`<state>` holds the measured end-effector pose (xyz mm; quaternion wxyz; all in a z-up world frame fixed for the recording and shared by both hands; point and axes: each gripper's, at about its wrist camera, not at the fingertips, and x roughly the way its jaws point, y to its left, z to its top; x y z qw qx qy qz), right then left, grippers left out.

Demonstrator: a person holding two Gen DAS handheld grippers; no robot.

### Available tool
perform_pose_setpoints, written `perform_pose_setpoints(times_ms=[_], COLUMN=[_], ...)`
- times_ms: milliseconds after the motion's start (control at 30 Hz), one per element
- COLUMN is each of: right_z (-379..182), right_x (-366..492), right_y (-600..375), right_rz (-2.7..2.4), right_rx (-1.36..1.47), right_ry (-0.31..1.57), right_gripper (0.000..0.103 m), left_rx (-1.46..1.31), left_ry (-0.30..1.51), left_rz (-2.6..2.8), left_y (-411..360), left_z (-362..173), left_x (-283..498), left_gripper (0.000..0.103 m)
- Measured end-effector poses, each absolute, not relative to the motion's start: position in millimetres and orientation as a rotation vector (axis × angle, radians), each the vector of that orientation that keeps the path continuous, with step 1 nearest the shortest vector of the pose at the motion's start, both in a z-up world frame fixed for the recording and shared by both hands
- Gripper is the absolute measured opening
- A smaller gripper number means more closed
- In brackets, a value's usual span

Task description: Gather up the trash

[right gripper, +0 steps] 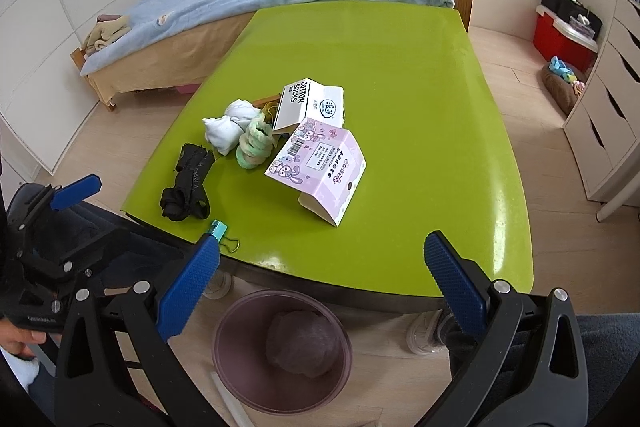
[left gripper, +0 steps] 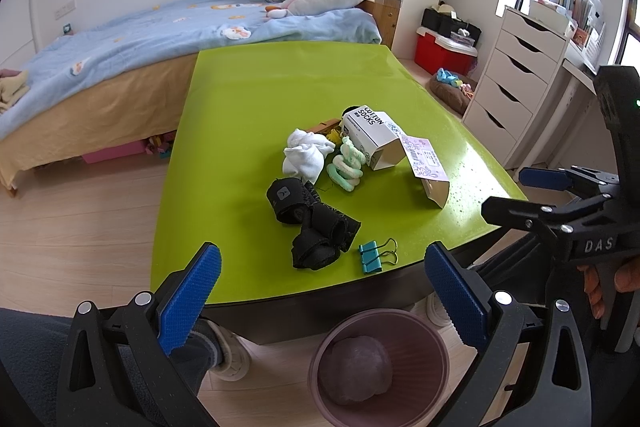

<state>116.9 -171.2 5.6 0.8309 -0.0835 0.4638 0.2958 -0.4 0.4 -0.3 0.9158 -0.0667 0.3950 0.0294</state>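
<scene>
On the green table [left gripper: 280,87] lies a cluster: a white "COTTON SOCKS" box [left gripper: 370,131], an open pink printed box [left gripper: 426,167], a white sock bundle [left gripper: 304,155], a pale green fuzzy roll [left gripper: 346,167], black wraps [left gripper: 312,223] and a teal binder clip [left gripper: 370,257]. A mauve trash bin [left gripper: 320,347] stands on the floor under the near edge, with a crumpled lump inside. My left gripper [left gripper: 320,299] is open and empty above the bin. My right gripper [right gripper: 320,283] is open and empty too, short of the pink box [right gripper: 320,167], with the bin [right gripper: 224,331] below.
A bed with a blue blanket [left gripper: 120,43] runs along the table's far left. White drawers [left gripper: 516,87] and a red bin [left gripper: 440,51] stand to the right. A person's shoes [left gripper: 232,359] are under the table beside the trash bin.
</scene>
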Motion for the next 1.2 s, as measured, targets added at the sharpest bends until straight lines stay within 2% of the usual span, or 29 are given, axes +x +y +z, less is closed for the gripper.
perform_pose_setpoints(times_ms=[167,433,633,700,733,800,867,967,1033,1200], right_z=[0.6,-21.1,-37.3,-42.0,-44.0,-46.1,-44.9,-42.6,-40.3,-29.0], right_x=[146.8,205.8,219.0,219.9,219.6,216.2,213.9,211.9,209.7,200.7], right_y=[-151.3,-133.6,-129.6,-130.3,-129.5,-131.5,-135.3,-139.0,-142.5,-152.1], right_rz=[0.608,0.535,0.515,0.512,0.506,0.517,0.518,0.525,0.53,0.564], right_rx=[-0.184,-0.041,0.018,0.03,0.027,0.041,0.042,0.04,0.036,0.046], right_ry=[1.055,1.289,1.381,1.398,1.412,1.42,1.413,1.401,1.389,1.352], right_gripper=[0.1,0.1,0.099,0.086,0.075,0.068,0.052,0.038,0.034,0.033], left_rx=[-0.149,-0.153,-0.146,-0.147,-0.146,-0.139,-0.141,-0.13,-0.137,-0.183], left_ry=[0.81,0.802,0.842,0.827,0.822,0.833,0.837,0.841,0.856,0.885], left_rz=[0.063,0.06,0.072,0.07,0.07,0.074,0.074,0.081,0.084,0.077], left_y=[2.8,5.3,4.5,4.6,4.7,4.3,4.5,3.1,3.6,9.3], left_z=[0.3,0.4,-3.3,-2.8,-2.7,-3.0,-3.2,-3.1,-2.9,-1.8], left_x=[-0.8,0.7,0.9,0.3,0.2,0.5,0.5,1.9,4.5,17.8], left_gripper=[0.098,0.098,0.098,0.098,0.098,0.098,0.098,0.098,0.098,0.098])
